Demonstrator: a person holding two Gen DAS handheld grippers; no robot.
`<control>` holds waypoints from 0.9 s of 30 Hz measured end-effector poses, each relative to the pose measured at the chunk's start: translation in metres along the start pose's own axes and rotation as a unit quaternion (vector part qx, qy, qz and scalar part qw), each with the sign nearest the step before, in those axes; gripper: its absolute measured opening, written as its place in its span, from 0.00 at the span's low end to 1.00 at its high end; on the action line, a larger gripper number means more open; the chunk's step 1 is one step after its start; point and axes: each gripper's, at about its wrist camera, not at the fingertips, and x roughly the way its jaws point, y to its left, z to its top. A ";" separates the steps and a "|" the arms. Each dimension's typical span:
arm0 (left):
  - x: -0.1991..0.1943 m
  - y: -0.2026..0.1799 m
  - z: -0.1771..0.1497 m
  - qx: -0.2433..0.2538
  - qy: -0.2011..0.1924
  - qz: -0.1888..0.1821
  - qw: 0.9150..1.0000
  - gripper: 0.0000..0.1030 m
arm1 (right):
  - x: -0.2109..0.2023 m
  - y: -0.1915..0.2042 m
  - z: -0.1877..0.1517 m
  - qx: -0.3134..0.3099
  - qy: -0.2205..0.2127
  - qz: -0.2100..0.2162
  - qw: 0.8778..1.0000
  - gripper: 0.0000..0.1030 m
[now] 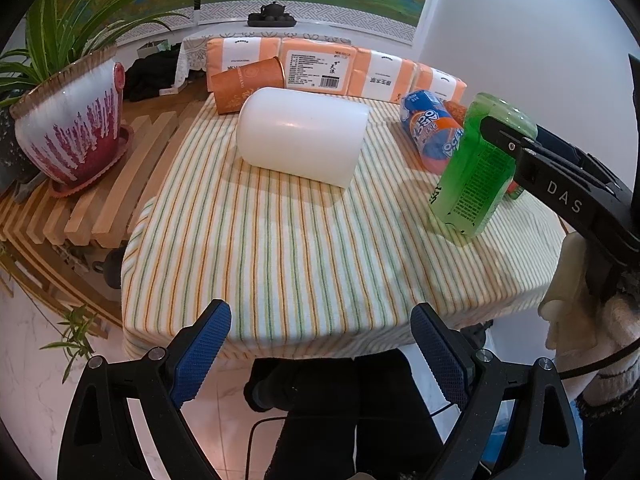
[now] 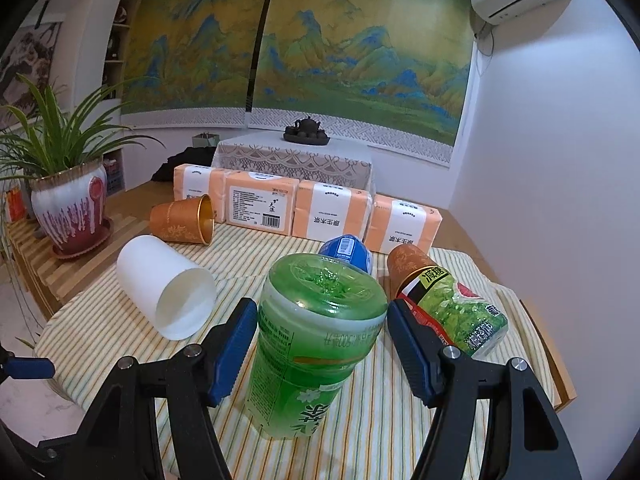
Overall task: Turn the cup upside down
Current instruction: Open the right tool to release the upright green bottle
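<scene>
A white cup [image 1: 300,136] lies on its side on the striped tablecloth [image 1: 280,248]; in the right wrist view [image 2: 168,292] its open mouth faces the camera. An orange cup [image 1: 248,86] lies on its side behind it, also in the right wrist view [image 2: 184,220]. My left gripper [image 1: 320,352] is open and empty at the table's near edge, well short of the white cup. My right gripper [image 2: 322,348] is open around a green bottle [image 2: 316,340] standing upside down, pads [image 2: 236,348] just off its sides. The right gripper also shows in the left wrist view [image 1: 516,140].
Orange tissue packs [image 2: 320,212] line the back of the table. A blue-orange bottle [image 1: 432,132], another tea bottle [image 2: 456,312] and a second orange cup [image 2: 404,264] lie at the right. A potted plant [image 1: 72,132] stands on a slatted bench at the left.
</scene>
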 end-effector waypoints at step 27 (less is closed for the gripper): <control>-0.004 0.000 0.000 0.001 -0.005 -0.002 1.000 0.91 | -0.016 0.003 -0.005 0.002 -0.005 0.045 0.999 0.73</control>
